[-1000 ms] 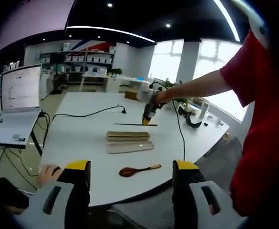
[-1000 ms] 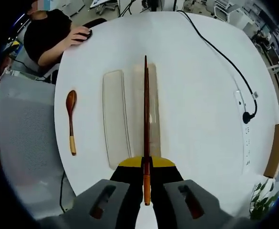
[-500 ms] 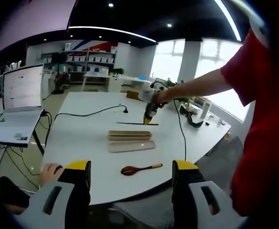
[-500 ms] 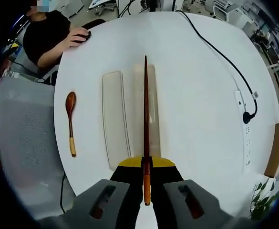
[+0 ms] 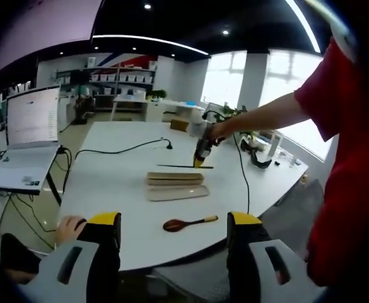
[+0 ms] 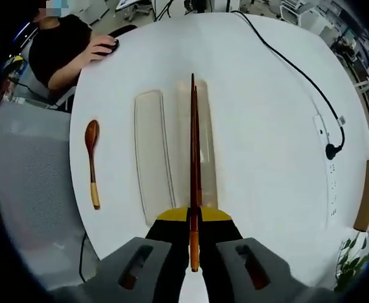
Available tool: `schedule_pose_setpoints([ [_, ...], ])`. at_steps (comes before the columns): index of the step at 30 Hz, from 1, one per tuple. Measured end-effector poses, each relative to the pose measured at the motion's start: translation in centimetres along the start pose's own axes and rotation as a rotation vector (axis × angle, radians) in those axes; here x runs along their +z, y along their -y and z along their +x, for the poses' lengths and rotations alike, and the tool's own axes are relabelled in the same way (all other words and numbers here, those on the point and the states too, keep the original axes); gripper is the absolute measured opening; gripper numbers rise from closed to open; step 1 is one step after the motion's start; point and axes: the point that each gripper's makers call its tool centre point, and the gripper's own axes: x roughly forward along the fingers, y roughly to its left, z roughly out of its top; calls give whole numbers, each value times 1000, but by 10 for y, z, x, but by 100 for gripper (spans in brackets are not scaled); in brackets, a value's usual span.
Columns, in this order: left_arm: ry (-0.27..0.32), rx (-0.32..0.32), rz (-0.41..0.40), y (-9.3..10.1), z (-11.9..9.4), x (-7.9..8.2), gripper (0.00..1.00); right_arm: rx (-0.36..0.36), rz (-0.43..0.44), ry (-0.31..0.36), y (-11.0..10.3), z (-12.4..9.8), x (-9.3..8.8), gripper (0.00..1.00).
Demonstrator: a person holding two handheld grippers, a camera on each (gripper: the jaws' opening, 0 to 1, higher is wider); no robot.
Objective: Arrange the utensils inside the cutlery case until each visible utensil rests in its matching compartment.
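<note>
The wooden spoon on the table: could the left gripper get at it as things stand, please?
Probably yes: the left gripper is open and empty, and the wooden spoon lies alone on bare white table ahead, apart from the cutlery case.

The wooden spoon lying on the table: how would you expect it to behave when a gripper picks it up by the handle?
The spoon looks like one solid wooden piece, so probably stiff and light. Its thin, smooth handle may slip or twist between jaws. It lies flat on the white table, so getting under it could be awkward.

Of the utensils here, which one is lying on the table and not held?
The wooden spoon, lying alone on the white table beside the case lid. The chopsticks are held in the right gripper.
</note>
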Motion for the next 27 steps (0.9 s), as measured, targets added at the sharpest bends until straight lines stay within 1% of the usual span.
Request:
schedule_pose_setpoints([
  [3,-4,-7,5,2,1,-1,70,-4,7,2,1,0,-1,0],
  [5,-7,-12,6,4,2,-1,71,-7,11,2,6,1,-3,0],
  [9,0,-17,3,6,2,0,71,-12,22,17,5,-2,-2,0],
  [15,-13,-25,5,10,4,-4,71,-24,40,27,14,2,-3,0],
  [18,-5,-25,-2,10,4,-3,71,-30,42,28,19,5,-4,0],
  [24,-10,-22,-2,9,3,-4,71,-30,51,29,9,6,-4,0],
  [27,-7,-19,3,8,2,-3,71,-34,50,31,10,7,-3,0],
])
